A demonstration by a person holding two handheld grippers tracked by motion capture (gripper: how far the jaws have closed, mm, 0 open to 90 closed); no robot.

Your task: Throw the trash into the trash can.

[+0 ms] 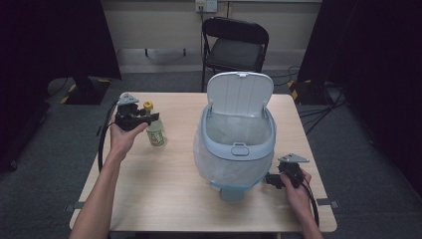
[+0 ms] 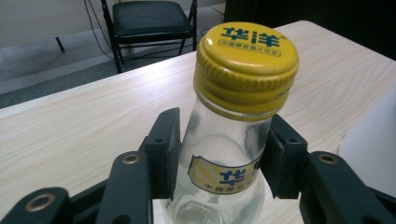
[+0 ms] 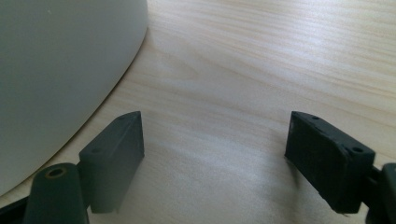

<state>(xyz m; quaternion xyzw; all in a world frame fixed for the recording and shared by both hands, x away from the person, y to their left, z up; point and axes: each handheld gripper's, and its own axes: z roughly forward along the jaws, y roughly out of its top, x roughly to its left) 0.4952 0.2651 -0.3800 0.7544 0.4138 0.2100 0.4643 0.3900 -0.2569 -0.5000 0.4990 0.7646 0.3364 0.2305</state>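
Table (image 1: pixel 164 189): light wood, rectangular; holds bin + bottle.
Bottle (image 1: pixel 155 130): clear glass w/ yellow screw cap (image 2: pixel 246 58) and yellow label; stands upright on table, left-centre, well apart from bin. Blue characters printed on cap top and label.
Left gripper (image 1: pixel 149 118): held in person's left hand (image 1: pixel 124 135), approaching bottle from the side at the neck/shoulder. In left gripper view the jaws sit either side of the glass just below cap, pads against or v. close to it; looks clamped on the bottle. Bottle base appears on the tabletop in high view.
Right gripper (image 1: pixel 271 180): in right hand (image 1: pixel 293 191), low at the table's near-right, just beside the bin's lower wall, pointing toward it.
Right fingers (image 3: pixel 116 154): spread wide, bare wood between them, gripping nothing. Pale curved bin wall sits close to one jaw at left of right gripper view; can't tell if touching.
Bin (image 1: pixel 238 149): pale blue/white step bin, centre-right of table, clear plastic liner hanging over body. Lid (image 1: pixel 240 93) flipped up, standing open at the far side. Pedal at near bottom.
Cables: black, trailing from each gripper; left one loops down beside forearm.
Chair (image 1: pixel 235 47): black folding, on floor beyond far table edge.
Floor: grey carpet; loose cables at right.
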